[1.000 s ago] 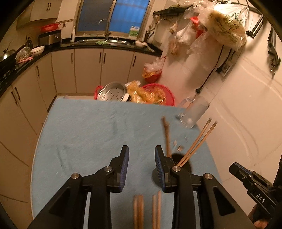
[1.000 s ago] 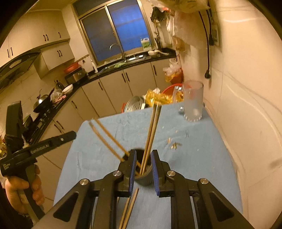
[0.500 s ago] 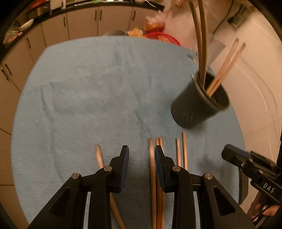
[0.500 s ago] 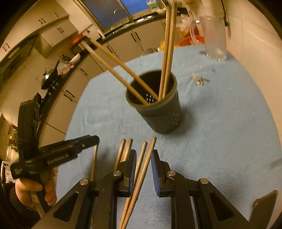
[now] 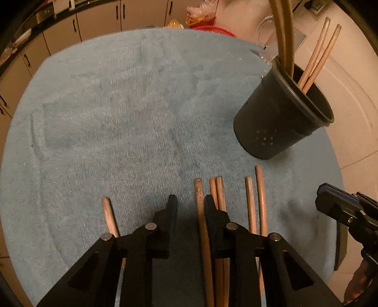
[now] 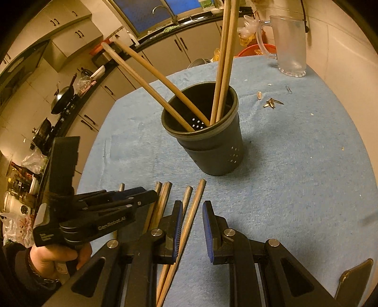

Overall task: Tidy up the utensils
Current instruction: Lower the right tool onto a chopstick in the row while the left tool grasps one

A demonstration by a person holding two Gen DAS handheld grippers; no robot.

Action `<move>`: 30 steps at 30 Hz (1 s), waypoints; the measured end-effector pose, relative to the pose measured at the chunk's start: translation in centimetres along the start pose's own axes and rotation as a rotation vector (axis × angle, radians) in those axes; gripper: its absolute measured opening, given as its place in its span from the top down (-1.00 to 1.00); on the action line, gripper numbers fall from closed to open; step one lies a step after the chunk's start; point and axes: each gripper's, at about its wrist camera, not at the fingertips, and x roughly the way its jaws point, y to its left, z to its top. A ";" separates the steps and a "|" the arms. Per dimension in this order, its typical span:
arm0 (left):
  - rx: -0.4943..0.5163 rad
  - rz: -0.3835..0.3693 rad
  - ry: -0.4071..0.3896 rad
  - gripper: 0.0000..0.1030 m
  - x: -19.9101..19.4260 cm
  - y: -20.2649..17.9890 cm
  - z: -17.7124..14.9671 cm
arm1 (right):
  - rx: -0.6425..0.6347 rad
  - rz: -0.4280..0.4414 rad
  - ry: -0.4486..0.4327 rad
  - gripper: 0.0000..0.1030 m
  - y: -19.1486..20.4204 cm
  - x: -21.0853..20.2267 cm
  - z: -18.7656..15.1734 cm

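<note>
Both grippers hover low with jaws apart: left gripper (image 5: 188,200) straddles one chopstick, right gripper (image 6: 192,207) another. Six loose chopsticks (image 5: 251,205) lie on the blue bench (image 5: 118,106), long axes toward 12 o'clock. Farther, at 1 o'clock, the dark holder (image 6: 212,146) keeps four chopsticks, leaning outward.

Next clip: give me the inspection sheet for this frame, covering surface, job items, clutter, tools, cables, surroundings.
Surface: blue towel covers the table.
Job's things: dark holder upright with four chopsticks in it; six loose chopsticks lie flat on the towel.
Clutter: frosted mug, seed shells, paperclip, phone at the edge.
Tools: left tool open, low over one chopstick; right tool open, straddling a chopstick.
Cables: black cord on the wall.
Surroundings: kitchen cabinets, sink tap, dark window.
</note>
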 end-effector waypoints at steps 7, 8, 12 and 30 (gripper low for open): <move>0.016 0.011 0.026 0.87 0.4 -0.2 0.3 | 0.007 -0.011 0.006 0.62 0.2 2.2 0.6; 0.016 0.006 0.032 0.87 0.2 0.3 0.3 | 0.009 -0.014 0.009 0.62 0.2 2.6 0.7; -0.005 -0.019 0.048 0.88 0.0 1.4 -0.6 | 0.033 -0.026 0.023 0.62 0.5 4.6 0.9; -0.091 -0.062 0.090 0.87 0.0 5.0 0.3 | -0.060 -0.185 0.046 0.76 1.2 7.8 0.5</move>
